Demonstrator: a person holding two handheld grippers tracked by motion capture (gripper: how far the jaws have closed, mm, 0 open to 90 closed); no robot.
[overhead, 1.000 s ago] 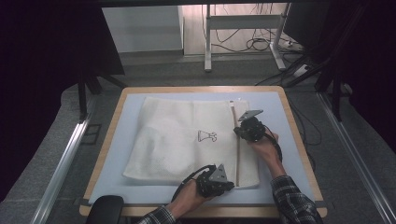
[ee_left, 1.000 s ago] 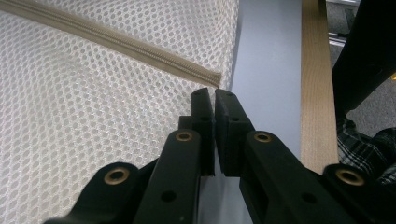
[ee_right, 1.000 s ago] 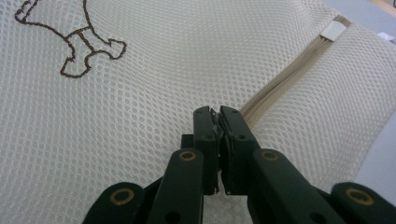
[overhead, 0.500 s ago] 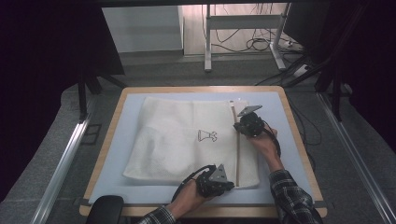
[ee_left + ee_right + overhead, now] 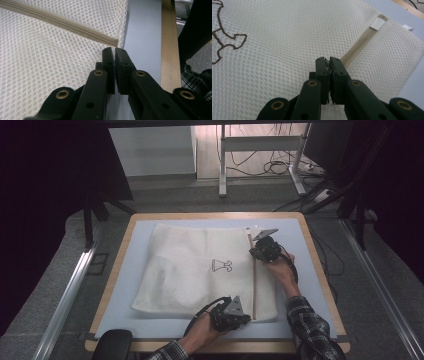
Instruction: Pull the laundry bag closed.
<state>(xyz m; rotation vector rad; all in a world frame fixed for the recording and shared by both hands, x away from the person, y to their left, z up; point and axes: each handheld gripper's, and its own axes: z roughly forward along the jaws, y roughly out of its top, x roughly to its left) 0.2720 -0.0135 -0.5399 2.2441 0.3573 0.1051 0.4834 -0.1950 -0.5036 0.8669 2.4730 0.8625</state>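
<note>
A white mesh bag lies flat on the blue mat, with a beige zipper running along its right side. My right gripper sits over the zipper's far part. In the right gripper view its jaws are shut on the small zipper pull, and the zipper tape stretches ahead to a white tab. My left gripper rests at the bag's near right corner. Its jaws are shut at the mesh edge beside the zipper's end, seemingly pinching the corner.
A brown embroidered figure marks the bag's middle. The mat lies on a wooden table whose rim shows just past the bag. A person's plaid sleeves come in from the front edge. Desk legs and cables stand behind the table.
My right gripper has slid a little along the zipper toward the table's far edge. The left gripper has stayed put at the near corner.
</note>
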